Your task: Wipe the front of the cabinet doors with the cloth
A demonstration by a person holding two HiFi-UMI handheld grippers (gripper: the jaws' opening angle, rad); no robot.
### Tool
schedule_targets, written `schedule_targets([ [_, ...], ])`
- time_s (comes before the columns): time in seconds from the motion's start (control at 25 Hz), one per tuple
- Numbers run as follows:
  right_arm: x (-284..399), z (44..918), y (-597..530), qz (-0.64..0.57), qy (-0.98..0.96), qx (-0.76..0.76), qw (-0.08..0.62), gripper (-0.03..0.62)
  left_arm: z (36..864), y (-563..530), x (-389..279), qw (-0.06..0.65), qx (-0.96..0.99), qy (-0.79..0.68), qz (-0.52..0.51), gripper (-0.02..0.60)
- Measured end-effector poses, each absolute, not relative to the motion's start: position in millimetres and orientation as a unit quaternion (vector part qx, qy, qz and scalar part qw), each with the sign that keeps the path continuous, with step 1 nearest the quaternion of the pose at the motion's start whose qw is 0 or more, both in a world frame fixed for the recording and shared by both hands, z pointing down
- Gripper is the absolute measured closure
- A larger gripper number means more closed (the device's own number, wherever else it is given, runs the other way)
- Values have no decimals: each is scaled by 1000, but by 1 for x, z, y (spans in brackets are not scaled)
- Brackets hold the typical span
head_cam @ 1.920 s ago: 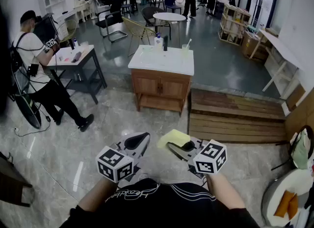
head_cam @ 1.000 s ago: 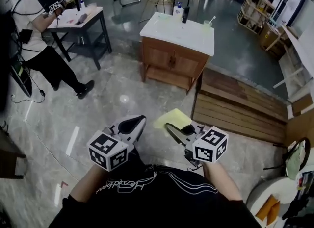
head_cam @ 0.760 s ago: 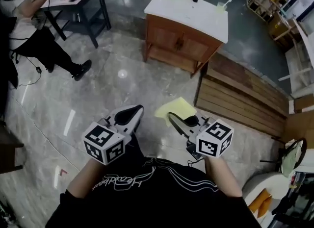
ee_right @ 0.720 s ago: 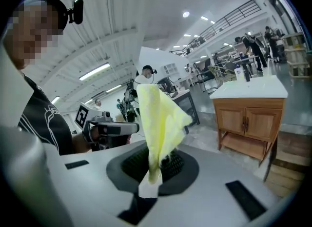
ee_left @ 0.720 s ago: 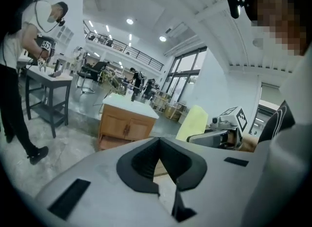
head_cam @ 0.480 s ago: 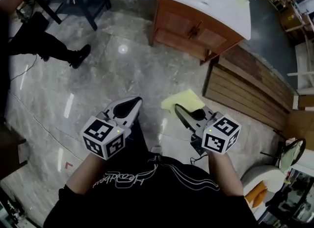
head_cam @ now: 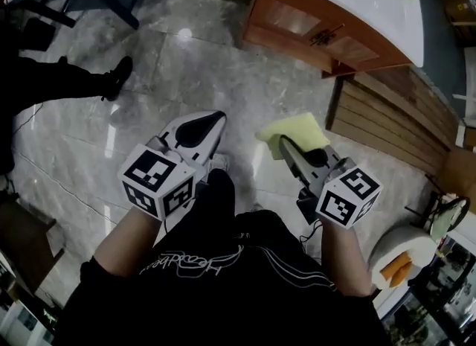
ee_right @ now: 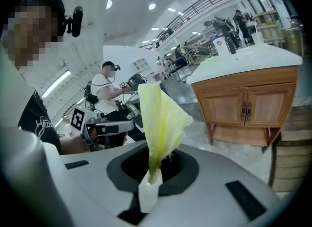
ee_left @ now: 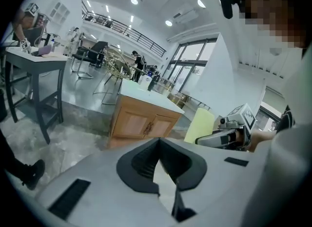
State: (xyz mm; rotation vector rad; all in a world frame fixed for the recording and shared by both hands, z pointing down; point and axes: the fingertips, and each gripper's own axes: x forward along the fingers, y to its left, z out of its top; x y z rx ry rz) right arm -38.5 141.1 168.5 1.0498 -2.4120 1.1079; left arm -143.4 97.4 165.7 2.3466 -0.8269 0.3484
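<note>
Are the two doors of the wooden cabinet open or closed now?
Closed. In the right gripper view both cabinet doors lie flush, handles side by side at the middle.

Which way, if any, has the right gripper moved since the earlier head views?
Yes. The right gripper, shut on the yellow cloth, has come much nearer the wooden cabinet, still short of its doors.

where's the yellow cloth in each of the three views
Head view: yellow cloth right of centre, pinched at the tip of the right gripper.
Left gripper view: the cloth shows right of centre, just right of the cabinet.
Right gripper view: the cloth is at centre, standing up from the shut jaws.
Shared landmark: the wooden cabinet with a white top.
</note>
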Motion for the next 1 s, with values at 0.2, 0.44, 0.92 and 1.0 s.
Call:
schedule_targets([
  [0.2, -17, 184, 99, 389, -822, 392, 139, 553, 183, 57, -113, 306, 898, -287, 135, 575],
  [0.44, 5, 218, 47, 390, -821, 395, 135, 553, 215, 9, -94, 306, 892, -301, 145, 575],
  [0.92, 42, 290, -51, 352, -836, 365, 207, 553, 261, -82, -51, 296, 868, -378, 127, 575],
  [1.0, 44, 298, -64, 348, -838, 361, 213, 553, 266, -91, -45, 294, 869, -379, 125, 575],
])
